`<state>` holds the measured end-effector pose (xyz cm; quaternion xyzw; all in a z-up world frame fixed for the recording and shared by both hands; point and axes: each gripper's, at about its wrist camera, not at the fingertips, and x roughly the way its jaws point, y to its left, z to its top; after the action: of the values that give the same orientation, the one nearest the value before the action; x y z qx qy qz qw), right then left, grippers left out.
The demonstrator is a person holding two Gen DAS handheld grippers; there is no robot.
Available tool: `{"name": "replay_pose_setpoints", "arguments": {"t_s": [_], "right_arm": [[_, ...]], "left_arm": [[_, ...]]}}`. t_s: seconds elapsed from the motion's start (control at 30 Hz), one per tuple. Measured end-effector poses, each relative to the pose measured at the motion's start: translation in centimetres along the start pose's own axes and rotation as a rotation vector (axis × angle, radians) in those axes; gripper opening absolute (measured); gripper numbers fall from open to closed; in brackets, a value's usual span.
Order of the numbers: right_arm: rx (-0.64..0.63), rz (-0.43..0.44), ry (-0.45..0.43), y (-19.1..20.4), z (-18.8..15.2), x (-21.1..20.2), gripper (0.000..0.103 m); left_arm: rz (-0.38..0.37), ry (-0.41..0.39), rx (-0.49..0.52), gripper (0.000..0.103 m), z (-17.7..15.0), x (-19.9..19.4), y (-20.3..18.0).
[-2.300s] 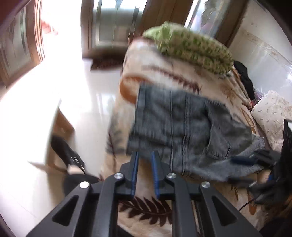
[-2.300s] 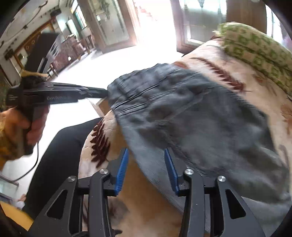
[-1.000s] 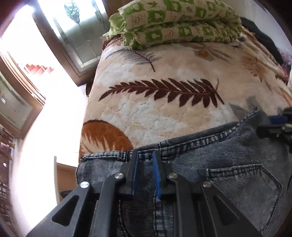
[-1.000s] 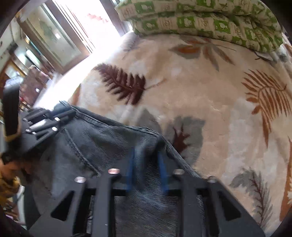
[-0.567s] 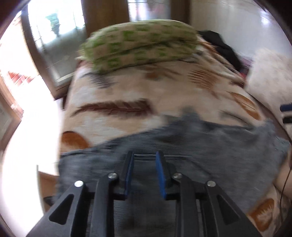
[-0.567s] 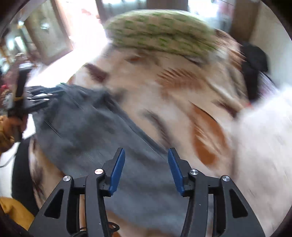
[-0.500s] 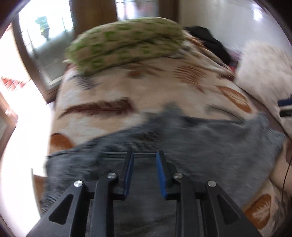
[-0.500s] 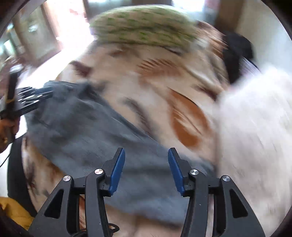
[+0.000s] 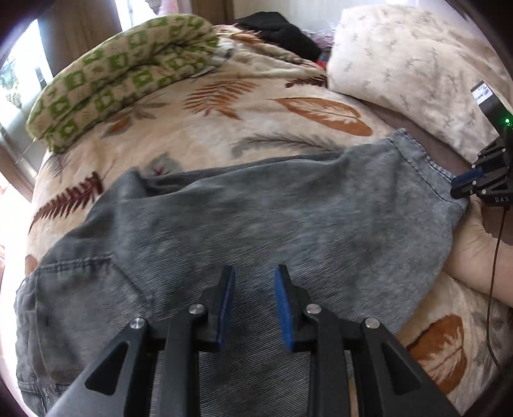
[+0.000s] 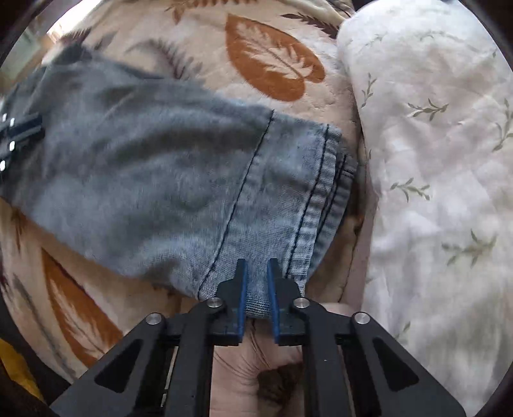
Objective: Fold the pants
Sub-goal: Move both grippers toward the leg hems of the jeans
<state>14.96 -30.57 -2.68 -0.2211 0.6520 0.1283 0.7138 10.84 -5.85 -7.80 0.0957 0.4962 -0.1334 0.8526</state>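
The bed fills both views, spread with a cream blanket printed with brown and rust leaves. The pants, grey-blue denim, lie across the near half of the blanket, running left to right, waist and a pocket at the near left, the hem end at the right. A white pillow with small sprigs lies at the far right, just beside the hem end. A folded green-checked quilt sits at the far left, with a black garment behind it. The left gripper hovers over the middle of the pants, its jaws apart with nothing between them. The right gripper has its jaws clamped on the near corner of the hem, with 2 dark stitch lines showing beside them.
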Motion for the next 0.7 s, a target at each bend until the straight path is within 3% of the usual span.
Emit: {"name": "replay_pose_setpoints", "arguments": {"t_s": [0.17,0.27,0.33,0.4,0.53,0.6,0.63,0.67,0.7], "right_arm": [[0.012,-0.037,0.032,-0.1,-1.4,-1.0,0.009],[0.016,-0.049,0.055,-0.1,-2.0,-0.6,0.009],[0.011,-0.046,0.063,-0.1,-2.2,-0.1,0.009],[-0.005,-0.048,0.056,0.2,-2.4,0.1,0.009],[0.037,0.024,0.006,-0.4,-2.2,-0.6,0.012],[0.068,0.062,-0.037,-0.9,-2.1,-1.4,0.033],[0.077,0.068,-0.057,-1.1,-2.0,-1.7,0.039],[0.086,0.062,-0.080,-1.2,-2.0,-1.9,0.043],[0.093,0.058,-0.089,-1.3,-2.0,-2.0,0.043]], "left_arm": [[-0.028,0.011,0.046,0.028,0.7,1.2,-2.2],[-0.018,0.051,0.043,0.030,0.2,3.4,-2.8],[0.004,0.013,0.046,0.030,-0.1,3.3,-3.2],[0.011,0.025,0.063,0.030,0.2,3.1,-3.4],[-0.108,0.039,0.008,0.032,2.4,2.3,-2.8],[-0.157,0.014,0.004,0.047,4.6,1.8,-3.2],[-0.183,0.008,0.010,0.061,5.7,1.8,-3.6],[-0.204,-0.004,0.021,0.067,7.0,1.9,-4.2],[-0.216,-0.021,0.038,0.068,8.3,1.9,-4.9]]}}
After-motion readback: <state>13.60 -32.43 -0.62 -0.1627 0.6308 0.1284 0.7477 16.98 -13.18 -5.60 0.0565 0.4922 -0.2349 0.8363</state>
